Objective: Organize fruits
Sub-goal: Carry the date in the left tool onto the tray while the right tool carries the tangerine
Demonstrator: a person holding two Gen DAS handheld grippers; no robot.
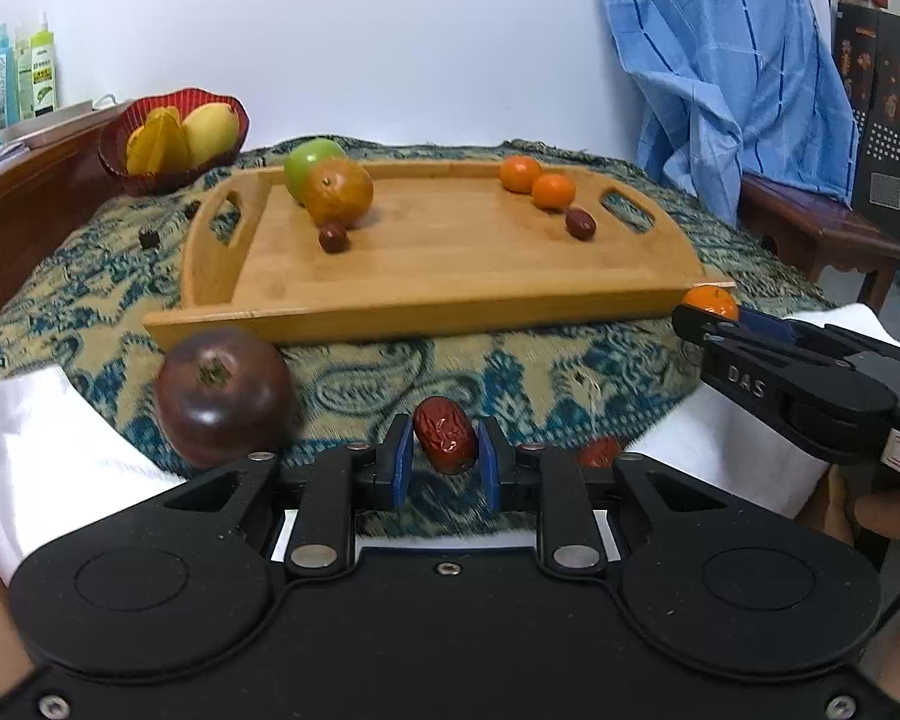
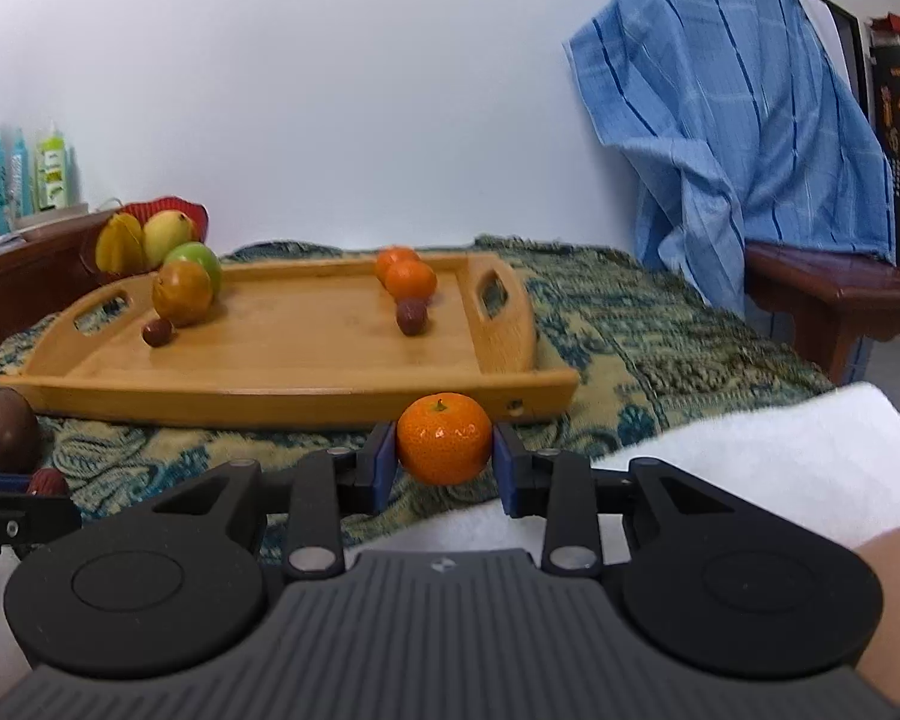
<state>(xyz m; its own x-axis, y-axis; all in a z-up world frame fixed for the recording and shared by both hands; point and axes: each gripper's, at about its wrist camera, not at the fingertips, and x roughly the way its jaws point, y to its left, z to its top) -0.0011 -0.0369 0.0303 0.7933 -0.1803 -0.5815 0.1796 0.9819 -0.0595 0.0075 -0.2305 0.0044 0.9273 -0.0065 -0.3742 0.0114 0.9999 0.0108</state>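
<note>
My left gripper [image 1: 445,450] is shut on a red date [image 1: 446,434], held low over the patterned cloth in front of the wooden tray [image 1: 450,252]. My right gripper [image 2: 444,456] is shut on a small tangerine [image 2: 444,438] near the tray's front right corner; it also shows in the left wrist view [image 1: 709,301]. On the tray lie a green apple [image 1: 312,162], a brown pear [image 1: 337,191], two tangerines [image 1: 537,181] and two dark dates [image 1: 333,236]. A dark purple fruit [image 1: 222,396] sits on the cloth left of my left gripper. Another red date [image 1: 599,451] lies right of it.
A red basket [image 1: 171,138] with yellow fruit stands at the back left beside a wooden ledge with bottles [image 1: 12,84]. A blue cloth [image 1: 732,72] hangs over a wooden chair [image 1: 822,228] at the right. White towels [image 1: 48,450] lie along the near edge.
</note>
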